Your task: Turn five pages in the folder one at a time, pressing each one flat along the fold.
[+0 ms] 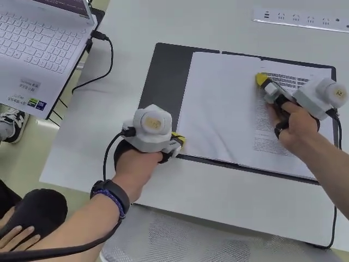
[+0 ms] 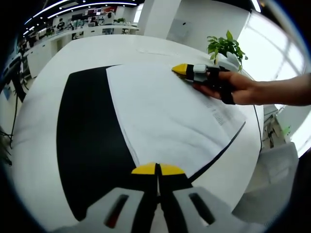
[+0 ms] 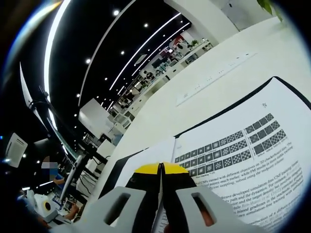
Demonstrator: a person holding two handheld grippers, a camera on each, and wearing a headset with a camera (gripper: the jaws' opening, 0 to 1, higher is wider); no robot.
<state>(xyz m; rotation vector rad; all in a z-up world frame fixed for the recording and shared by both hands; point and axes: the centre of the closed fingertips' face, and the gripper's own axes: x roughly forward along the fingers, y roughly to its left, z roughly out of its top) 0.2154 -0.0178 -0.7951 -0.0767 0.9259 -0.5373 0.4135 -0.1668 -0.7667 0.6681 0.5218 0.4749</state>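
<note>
Jaws together on both: right gripper [image 1: 262, 81] sits at the far end of the fold [image 1: 250, 136] in the open folder [image 1: 163, 76], which runs toward the person; left gripper [image 1: 178, 140] rests at the near corner of the page [image 1: 218, 109].

No word can be read for sure. The printed page [image 3: 243, 160] in the folder [image 1: 163, 76], at the right of the right gripper view, has many lines of tiny black print, but the letters are too blurry to read. In the head view, the laptop [image 1: 38, 43] at the upper left has small stickers [image 1: 26, 94] near its lower corner, too small to read. A small tag [image 1: 339, 93] on the right tongs [image 1: 262, 81] has dark marks like a number, too small to tell.
</note>
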